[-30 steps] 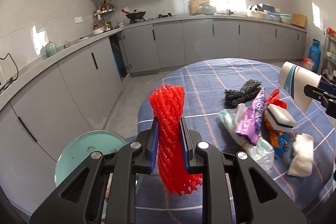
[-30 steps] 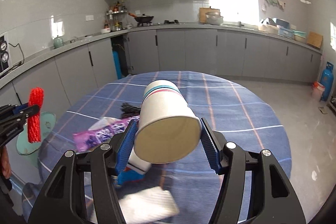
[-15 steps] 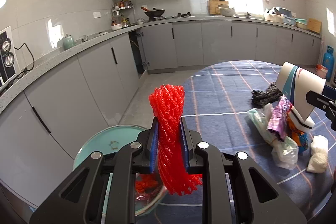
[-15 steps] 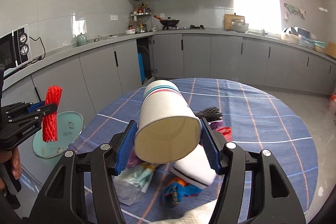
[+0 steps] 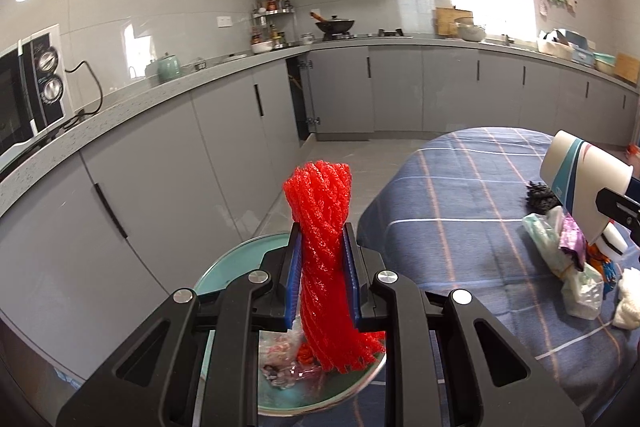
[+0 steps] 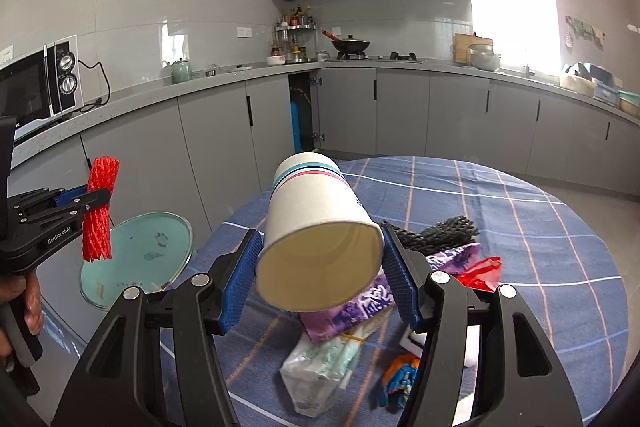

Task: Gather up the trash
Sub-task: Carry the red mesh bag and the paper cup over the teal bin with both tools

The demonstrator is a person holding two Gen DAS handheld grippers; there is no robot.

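Left wrist: left hand-held gripper (image 5: 321, 281) clamped on red net (image 5: 324, 267) over bin (image 5: 240, 259); right hand-held gripper (image 6: 320, 281) squeezing paper cup (image 6: 316, 227).

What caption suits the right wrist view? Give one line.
Right gripper clamps a paper cup above table trash; left gripper holds red netting.

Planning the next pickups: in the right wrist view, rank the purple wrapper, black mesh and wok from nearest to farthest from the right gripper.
1. Purple wrapper, just under the jaws.
2. Black mesh, farther back on the table.
3. Wok, on the far stove.
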